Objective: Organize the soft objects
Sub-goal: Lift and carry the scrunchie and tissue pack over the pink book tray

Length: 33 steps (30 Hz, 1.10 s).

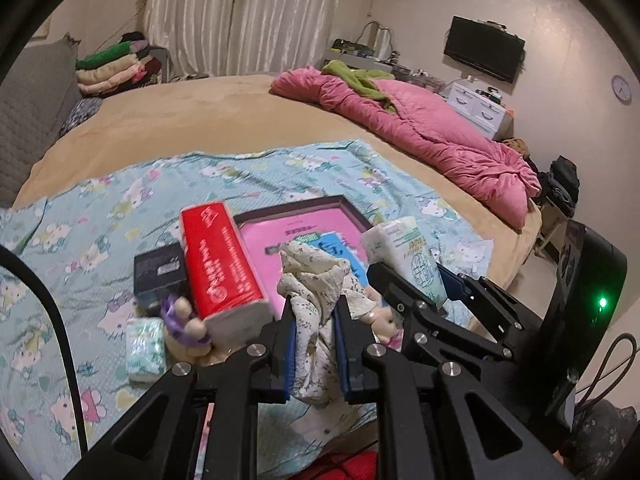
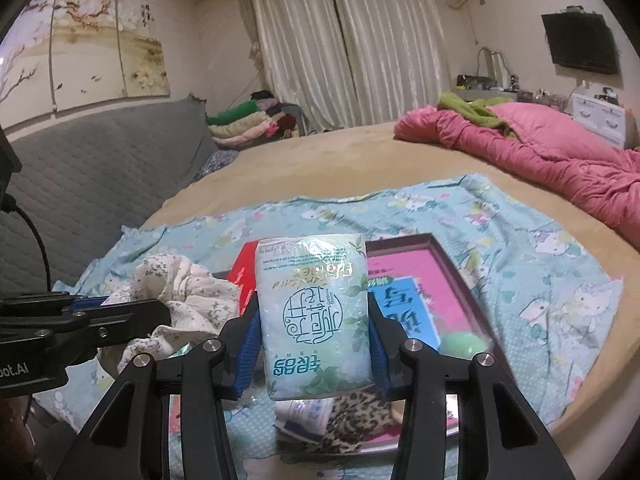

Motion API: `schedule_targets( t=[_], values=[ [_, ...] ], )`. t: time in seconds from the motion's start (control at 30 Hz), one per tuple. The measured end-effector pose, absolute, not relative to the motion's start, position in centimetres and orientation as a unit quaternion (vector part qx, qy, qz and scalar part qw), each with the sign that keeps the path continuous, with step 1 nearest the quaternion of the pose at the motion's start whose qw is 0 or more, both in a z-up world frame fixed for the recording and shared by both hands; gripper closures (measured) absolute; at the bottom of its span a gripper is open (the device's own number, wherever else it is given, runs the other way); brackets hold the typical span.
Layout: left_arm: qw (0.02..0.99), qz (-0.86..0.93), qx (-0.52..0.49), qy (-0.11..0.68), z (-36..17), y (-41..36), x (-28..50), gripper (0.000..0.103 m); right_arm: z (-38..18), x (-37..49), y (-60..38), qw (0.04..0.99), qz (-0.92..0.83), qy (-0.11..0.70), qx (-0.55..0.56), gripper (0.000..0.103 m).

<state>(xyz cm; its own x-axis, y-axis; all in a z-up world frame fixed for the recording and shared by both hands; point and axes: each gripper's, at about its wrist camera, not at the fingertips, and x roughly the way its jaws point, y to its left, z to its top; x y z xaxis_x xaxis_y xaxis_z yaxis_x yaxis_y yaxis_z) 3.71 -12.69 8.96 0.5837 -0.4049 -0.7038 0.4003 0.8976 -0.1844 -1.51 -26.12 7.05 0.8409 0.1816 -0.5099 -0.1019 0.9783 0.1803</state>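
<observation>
The tray (image 2: 452,276) lay just beyond both tongs on the patterned sheet (image 1: 80,240). The left tongs (image 1: 313,344) were clamped on a floral cloth (image 1: 316,280), bunched and drooping between the fingers. The right tongs (image 2: 314,332) gripped a tissue pack (image 2: 314,312) upright above the tray — best lowered level and released gently, I judged, keeping the dangling cloth clear.

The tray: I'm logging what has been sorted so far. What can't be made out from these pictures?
- Left wrist view: the tray's contents are mostly hidden behind the floral cloth in the left tool and the red tissue box.
- Right wrist view: the tissue pack in the right tool covers the tray's middle; the green item is blurred.
</observation>
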Motion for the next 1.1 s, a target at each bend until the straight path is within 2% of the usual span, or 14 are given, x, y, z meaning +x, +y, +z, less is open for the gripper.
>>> schedule_targets(
  t=[0.5,0.8,1.1],
  values=[
    [0.881,-0.242,0.025,0.405,8.0,-17.3,6.8,0.087,6.7,-0.7,-33.2,0.958,-0.005,0.259,0.124,0.055],
    [0.867,-0.239,0.034,0.436,4.5,-18.9,9.3,0.087,3.9,0.1,-37.5,0.943,-0.041,0.286,0.166,0.055],
    [0.842,-0.254,0.039,0.473,0.0,-21.7,10.6,0.086,1.6,1.3,-37.2,0.929,-0.027,0.331,0.163,0.055]
  ],
)
